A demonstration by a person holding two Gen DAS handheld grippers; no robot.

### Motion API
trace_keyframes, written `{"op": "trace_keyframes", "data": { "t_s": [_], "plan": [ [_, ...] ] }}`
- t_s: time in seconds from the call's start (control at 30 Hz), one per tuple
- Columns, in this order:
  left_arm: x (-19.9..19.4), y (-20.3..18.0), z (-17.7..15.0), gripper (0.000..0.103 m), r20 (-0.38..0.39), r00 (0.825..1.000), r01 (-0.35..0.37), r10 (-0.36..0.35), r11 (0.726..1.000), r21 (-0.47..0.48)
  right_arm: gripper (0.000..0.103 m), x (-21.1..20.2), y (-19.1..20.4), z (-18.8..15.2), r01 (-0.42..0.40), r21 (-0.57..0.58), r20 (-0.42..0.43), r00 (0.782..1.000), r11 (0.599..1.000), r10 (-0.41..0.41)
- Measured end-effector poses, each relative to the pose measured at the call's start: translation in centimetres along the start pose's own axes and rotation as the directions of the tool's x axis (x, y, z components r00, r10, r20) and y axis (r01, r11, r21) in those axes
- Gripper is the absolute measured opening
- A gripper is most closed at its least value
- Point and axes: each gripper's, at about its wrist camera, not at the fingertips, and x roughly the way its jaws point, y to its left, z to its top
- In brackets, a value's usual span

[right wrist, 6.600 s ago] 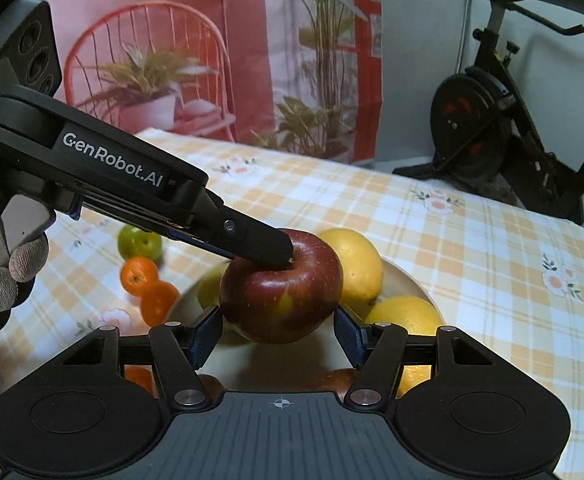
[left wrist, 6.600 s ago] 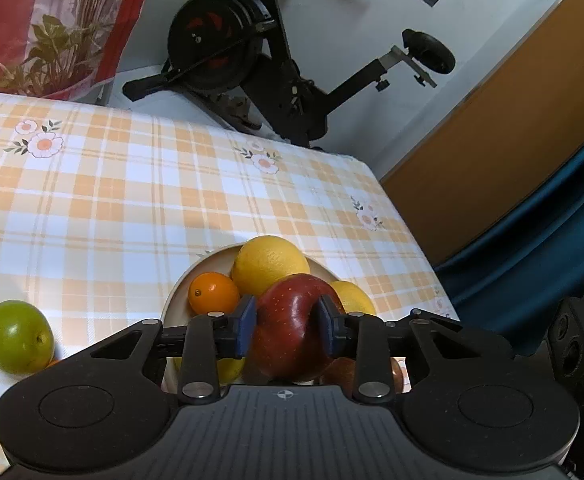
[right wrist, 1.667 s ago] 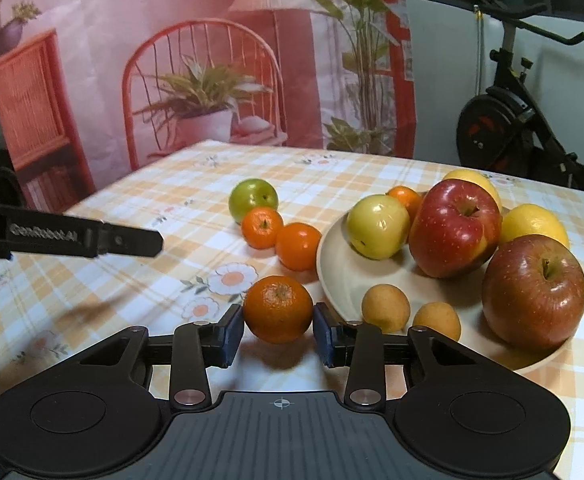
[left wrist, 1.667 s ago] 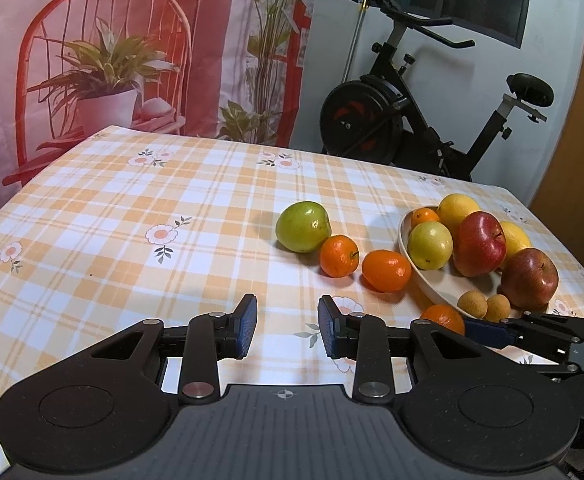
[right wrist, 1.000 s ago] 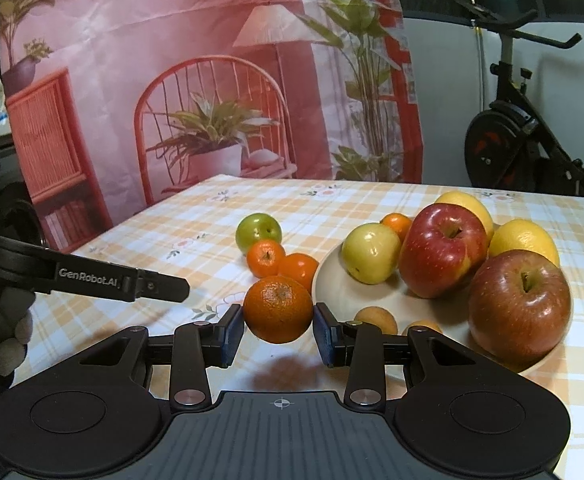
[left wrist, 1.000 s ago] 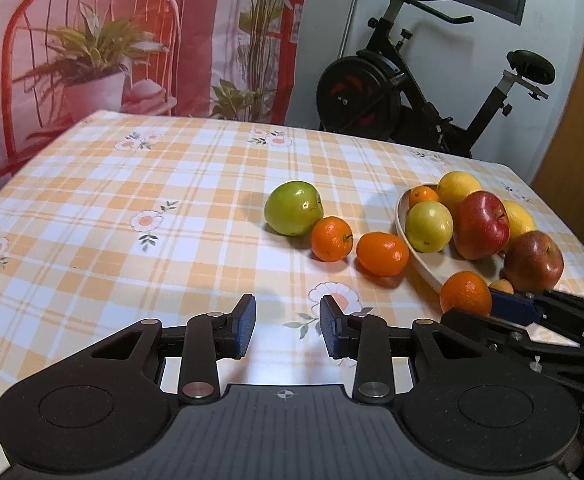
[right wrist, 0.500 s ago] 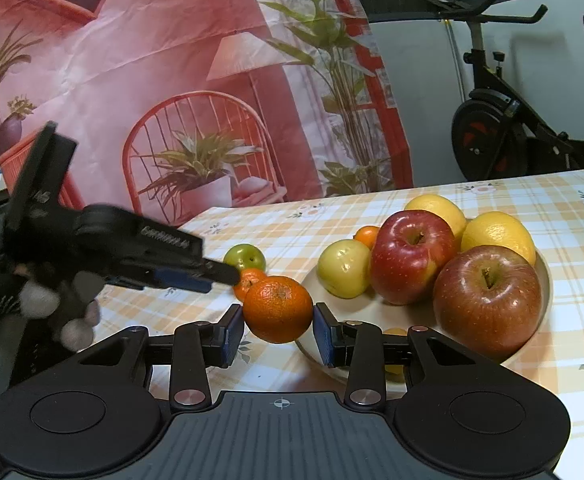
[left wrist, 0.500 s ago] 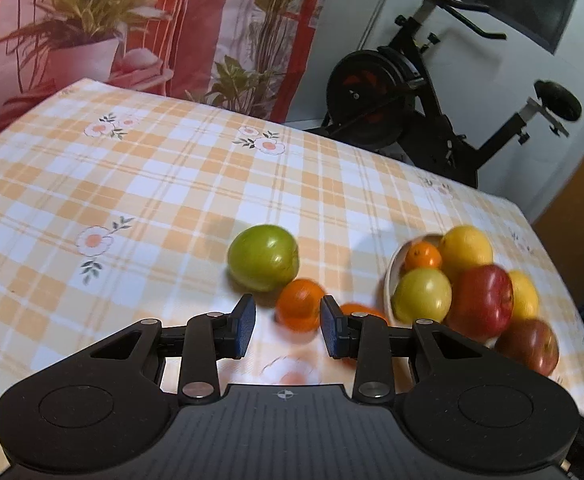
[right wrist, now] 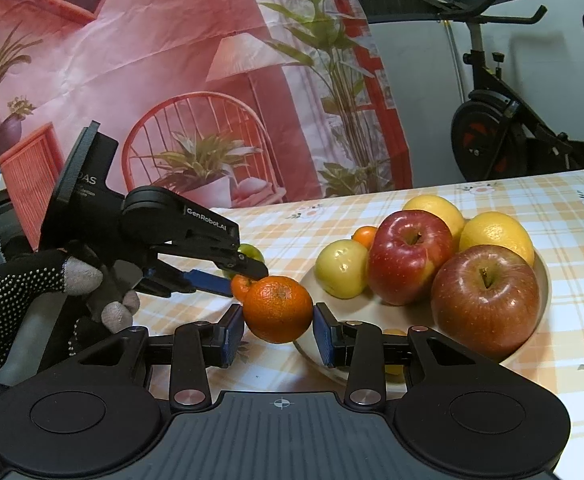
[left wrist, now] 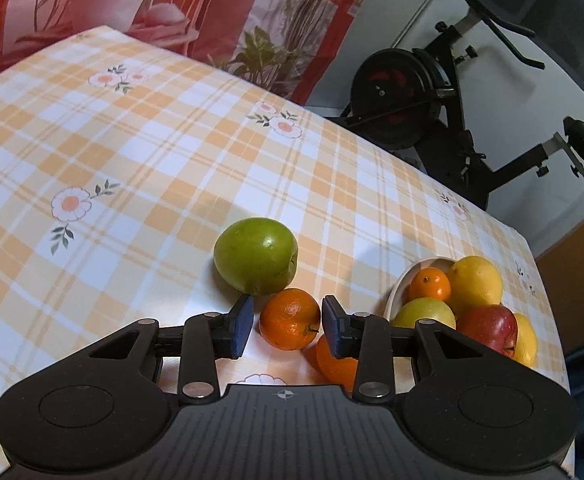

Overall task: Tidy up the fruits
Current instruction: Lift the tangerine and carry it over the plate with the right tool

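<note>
Right gripper [right wrist: 279,330] clamps one orange [right wrist: 278,308]; plate [right wrist: 542,276] holds two red apples [right wrist: 410,256].

- In the left wrist view, a mandarin [left wrist: 290,324] is framed by the parted jaws of the left gripper [left wrist: 286,326], with a sliver of room left on each side.
- At 11 o'clock of it, passage is blocked by a green apple [left wrist: 256,255] lying just beside.
- At 4 o'clock, a second mandarin [left wrist: 334,360] is pressed close under the right-hand finger.
- At 3 o'clock, the way is closed by the bowl [left wrist: 402,282], which is heaped with fruit.
- From 9 to 12 o'clock, open tablecloth [left wrist: 132,168] is offered.
- In the right wrist view, the bowl rim [right wrist: 542,276] is found at 3 o'clock of the held mandarin [right wrist: 278,308]; the left gripper is met at 10 o'clock, near it.
</note>
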Motion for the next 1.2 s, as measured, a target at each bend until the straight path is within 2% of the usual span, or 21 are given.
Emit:
{"op": "trace_keyframes", "data": {
  "t_s": [0.33, 0.7, 1.2],
  "plan": [
    [-0.2, -0.2, -0.4, 0.035, 0.011, 1.0, 0.02, -0.02, 1.0, 0.021, 0.035, 0.3, 0.2, 0.1, 0.01, -0.002, -0.005, 1.0, 1.0, -0.01],
    [-3.2, -1.3, -1.1, 0.035, 0.065, 0.996, 0.051, -0.058, 0.993, 0.102, 0.035, -0.8, 0.2, 0.2, 0.023, -0.01, 0.021, 1.0, 1.0, -0.023],
    [-3.9, -5.9, -3.8, 0.035, 0.033, 0.985, 0.156, -0.171, 0.952, 0.263, 0.035, -3.2, -0.9, 0.0, 0.154, -0.014, 0.006, 0.988, 0.988, -0.154]
  ]
}}
